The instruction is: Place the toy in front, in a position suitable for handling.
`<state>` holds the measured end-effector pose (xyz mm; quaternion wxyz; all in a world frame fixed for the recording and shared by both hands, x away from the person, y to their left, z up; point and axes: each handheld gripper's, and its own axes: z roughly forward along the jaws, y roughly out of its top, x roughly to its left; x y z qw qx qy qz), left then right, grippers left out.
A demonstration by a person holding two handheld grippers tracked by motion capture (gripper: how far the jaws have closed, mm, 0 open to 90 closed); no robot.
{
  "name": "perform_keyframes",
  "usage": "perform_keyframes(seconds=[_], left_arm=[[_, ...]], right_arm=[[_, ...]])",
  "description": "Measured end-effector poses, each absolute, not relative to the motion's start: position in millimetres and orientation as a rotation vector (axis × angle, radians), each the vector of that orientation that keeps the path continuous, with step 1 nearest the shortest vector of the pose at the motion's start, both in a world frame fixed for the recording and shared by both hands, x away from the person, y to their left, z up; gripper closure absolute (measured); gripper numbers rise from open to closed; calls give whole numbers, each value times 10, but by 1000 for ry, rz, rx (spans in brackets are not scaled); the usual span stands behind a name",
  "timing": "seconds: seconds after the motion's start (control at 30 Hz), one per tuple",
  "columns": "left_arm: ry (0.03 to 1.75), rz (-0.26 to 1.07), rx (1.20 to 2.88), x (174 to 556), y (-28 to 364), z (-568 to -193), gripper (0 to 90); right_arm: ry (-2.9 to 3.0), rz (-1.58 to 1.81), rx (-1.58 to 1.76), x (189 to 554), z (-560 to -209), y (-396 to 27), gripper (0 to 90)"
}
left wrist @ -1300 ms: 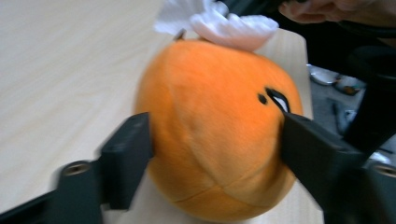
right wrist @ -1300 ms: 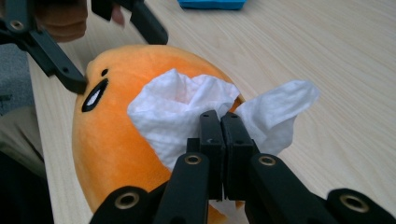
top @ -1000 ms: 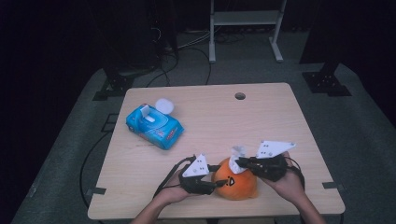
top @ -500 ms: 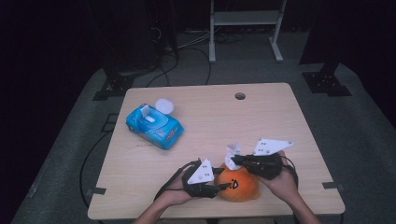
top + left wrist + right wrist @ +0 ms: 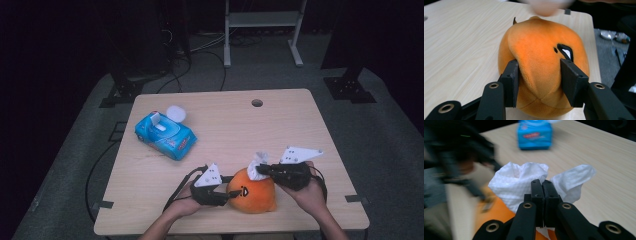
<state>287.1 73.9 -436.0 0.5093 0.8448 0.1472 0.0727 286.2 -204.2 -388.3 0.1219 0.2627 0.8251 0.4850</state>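
Resting near the front edge of the pale wooden table (image 5: 300,130), the round orange plush toy (image 5: 254,192) with a small black-outlined eye sat between the two hands. The left gripper (image 5: 539,77) squeezed the toy's near end, its jaws pressing into the fabric on both sides. The right gripper (image 5: 541,185) had its jaws pressed together, pinching a crumpled white wipe (image 5: 524,183), which in the high view lay against the toy's top. A blue pack of wet wipes (image 5: 165,135), its lid flipped up, stood well apart at the table's left.
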Motion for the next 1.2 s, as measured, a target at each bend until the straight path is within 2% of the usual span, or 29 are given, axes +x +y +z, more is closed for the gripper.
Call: perform_keyframes(seconds=[0.13, 0.27, 0.33, 0.43, 0.47, 0.57, 0.73, 0.83, 1.03, 1.2], left_arm=[[391, 150, 2015, 2910, 777, -4381, 509], [371, 116, 1979, 2918, 780, -4367, 350], [363, 109, 1979, 2923, 776, -4381, 304], [354, 148, 1997, 2923, 713, -4433, 346], [353, 189, 1994, 2919, 683, -4433, 452], [366, 203, 1990, 2913, 682, -4418, 546], [422, 173, 1946, 2923, 685, -4394, 570], [461, 134, 1928, 2969, 756, -4422, 588], [487, 116, 1905, 2997, 779, -4426, 598], [502, 112, 1894, 3015, 797, -4423, 599]], right_arm=[[2490, 1310, 671, 2700, -3967, -1858, 880], [2468, 1292, 721, 2821, -4034, -1931, 880], [2449, 1299, 751, 2872, -4043, -1986, 880], [2438, 1302, 780, 2913, -4068, -2018, 879], [2433, 1295, 792, 2932, -4088, -2006, 879], [2406, 1289, 798, 2921, -4064, -1986, 879], [2381, 1360, 700, 2729, -3871, -1873, 883], [2458, 1271, 602, 2630, -3932, -1683, 883], [2457, 1215, 617, 2637, -3928, -1802, 883], [2489, 1275, 550, 2579, -3936, -1654, 881]])
